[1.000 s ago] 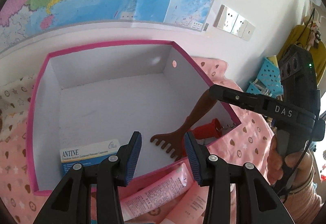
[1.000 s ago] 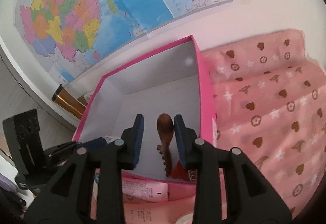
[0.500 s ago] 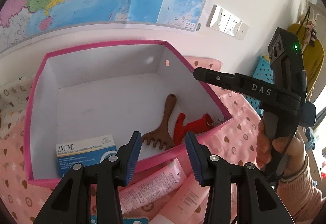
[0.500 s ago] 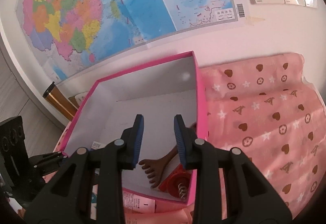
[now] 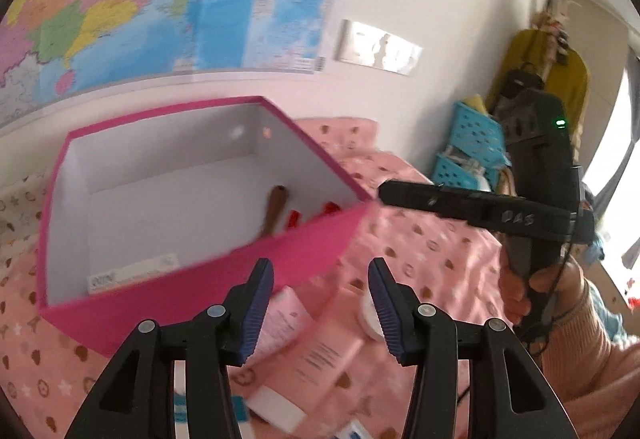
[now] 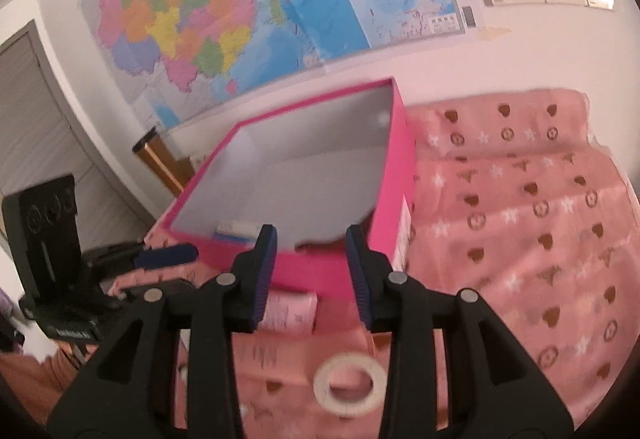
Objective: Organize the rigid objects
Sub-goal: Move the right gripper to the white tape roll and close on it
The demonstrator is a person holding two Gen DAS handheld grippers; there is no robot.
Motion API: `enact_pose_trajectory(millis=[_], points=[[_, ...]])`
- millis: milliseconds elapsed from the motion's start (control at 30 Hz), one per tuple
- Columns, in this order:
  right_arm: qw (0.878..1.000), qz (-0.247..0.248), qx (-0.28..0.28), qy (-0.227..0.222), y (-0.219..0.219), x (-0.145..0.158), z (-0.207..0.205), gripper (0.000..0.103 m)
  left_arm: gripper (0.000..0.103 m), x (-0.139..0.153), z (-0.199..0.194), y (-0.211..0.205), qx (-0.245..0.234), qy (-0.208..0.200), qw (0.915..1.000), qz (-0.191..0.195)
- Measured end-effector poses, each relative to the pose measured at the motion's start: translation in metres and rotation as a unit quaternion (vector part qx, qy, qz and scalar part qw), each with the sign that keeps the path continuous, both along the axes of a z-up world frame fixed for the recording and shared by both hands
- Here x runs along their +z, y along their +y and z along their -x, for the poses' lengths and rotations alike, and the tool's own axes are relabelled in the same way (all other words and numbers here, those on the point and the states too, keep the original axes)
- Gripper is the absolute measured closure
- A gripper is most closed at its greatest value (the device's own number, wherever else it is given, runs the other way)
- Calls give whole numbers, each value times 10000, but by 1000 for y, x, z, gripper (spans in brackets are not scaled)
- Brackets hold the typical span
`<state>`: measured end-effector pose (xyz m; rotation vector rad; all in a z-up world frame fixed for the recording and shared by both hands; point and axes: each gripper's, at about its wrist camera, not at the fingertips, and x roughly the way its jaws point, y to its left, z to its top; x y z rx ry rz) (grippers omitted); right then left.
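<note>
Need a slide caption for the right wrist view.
Empty right tool, opening, above tape roll before pink box.

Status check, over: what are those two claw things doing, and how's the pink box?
Left gripper and right gripper empty, jaws opening. Pink box holds brown rake. White tape roll on cloth. Nothing blocking.

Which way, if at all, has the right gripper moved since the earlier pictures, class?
Yes. The right gripper has pulled back out of the pink box: its empty, opening jaws now frame the near wall and the tape roll has come into view.
</note>
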<state>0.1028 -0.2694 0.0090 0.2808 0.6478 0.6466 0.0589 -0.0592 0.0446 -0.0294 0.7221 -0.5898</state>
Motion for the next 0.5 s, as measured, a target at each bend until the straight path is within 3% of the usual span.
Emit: enact_pose_trajectory(millis=[167,300,500], points=[[9976,581,111,358,1,-37,17,65,53,-20,15,-21,-287,183,9993,-132],[9942,770,47,749,-2,-71,20,65,53,-42,18,-35,-433,527,9976,-108],[9925,698,-89,998,-12,-93,22,65,55,-64,16,-44,-449,872,9951,-97]])
